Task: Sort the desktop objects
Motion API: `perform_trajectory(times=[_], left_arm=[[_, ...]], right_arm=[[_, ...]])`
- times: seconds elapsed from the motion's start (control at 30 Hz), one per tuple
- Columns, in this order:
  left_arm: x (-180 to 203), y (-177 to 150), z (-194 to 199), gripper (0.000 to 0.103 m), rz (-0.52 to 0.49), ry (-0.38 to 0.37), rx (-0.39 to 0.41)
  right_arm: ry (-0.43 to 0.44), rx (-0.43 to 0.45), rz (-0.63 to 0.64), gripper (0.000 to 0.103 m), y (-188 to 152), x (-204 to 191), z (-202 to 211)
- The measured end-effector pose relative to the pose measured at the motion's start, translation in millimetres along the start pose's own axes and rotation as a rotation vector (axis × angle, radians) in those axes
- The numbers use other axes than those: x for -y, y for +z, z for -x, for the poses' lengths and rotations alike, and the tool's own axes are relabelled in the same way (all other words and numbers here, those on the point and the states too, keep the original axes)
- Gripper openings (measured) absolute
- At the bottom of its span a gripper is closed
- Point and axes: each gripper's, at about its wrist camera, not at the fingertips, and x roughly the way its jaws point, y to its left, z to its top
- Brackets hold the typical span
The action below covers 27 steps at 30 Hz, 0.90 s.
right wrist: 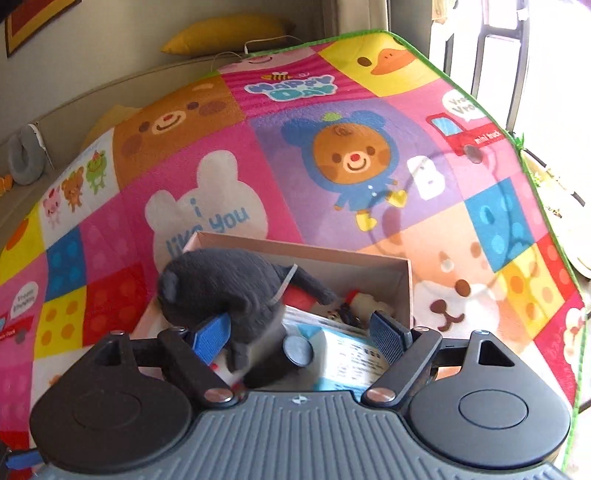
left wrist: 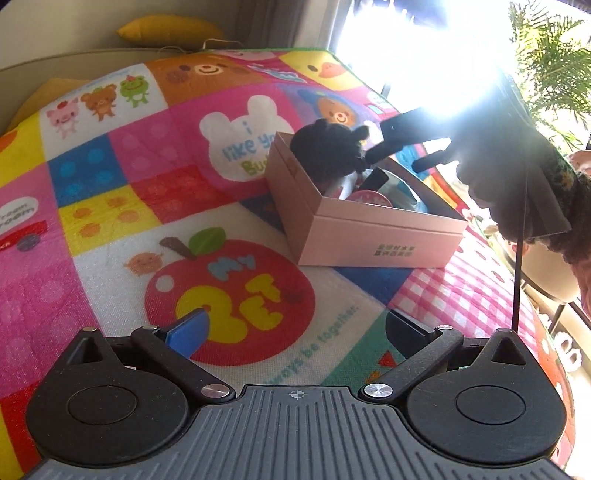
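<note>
A pink cardboard box stands open on the colourful play mat. A dark grey plush toy lies across the box's left corner, on top of a blue-and-white carton, a round disc and other small items. My right gripper hovers open over the box, its left blue pad against the plush and its right pad well apart from it. The left wrist view shows that gripper just right of the plush. My left gripper is open over the mat, nothing between its fingers.
The mat's green edge runs along the right, with a bright window and a potted palm beyond it. Yellow cushions lie against the wall behind the mat. A grey neck pillow rests at far left.
</note>
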Motion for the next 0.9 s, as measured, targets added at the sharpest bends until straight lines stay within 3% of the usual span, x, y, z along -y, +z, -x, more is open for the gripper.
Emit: perform_trajectory(times=[0.13, 0.3, 0.4, 0.57, 0.73, 0.9], left_arm=[[4, 4, -2, 0.103, -0.014, -0.001, 0.011], [21, 25, -24, 0.103, -0.069, -0.051, 0.051], [37, 39, -49, 0.103, -0.125, -0.095, 0.055], [56, 46, -79, 0.103, -0.200, -0.076, 0.042], [46, 46, -85, 0.103, -0.179, -0.105, 0.029], [28, 44, -75, 0.103, -0.150, -0.056, 0.051]], right_arm=[[0.008, -0.002, -0.079, 0.083, -25, 25, 13], [0.028, 0.094, -0.191, 0.098, -50, 58, 40], [0.098, 0.060, -0.253, 0.102, -57, 68, 32], [0.267, 0.014, -0.332, 0.103, -57, 71, 14], [0.219, 0.045, -0.291, 0.103, -57, 56, 8], [0.242, 0.040, -0.268, 0.103, -49, 40, 2]])
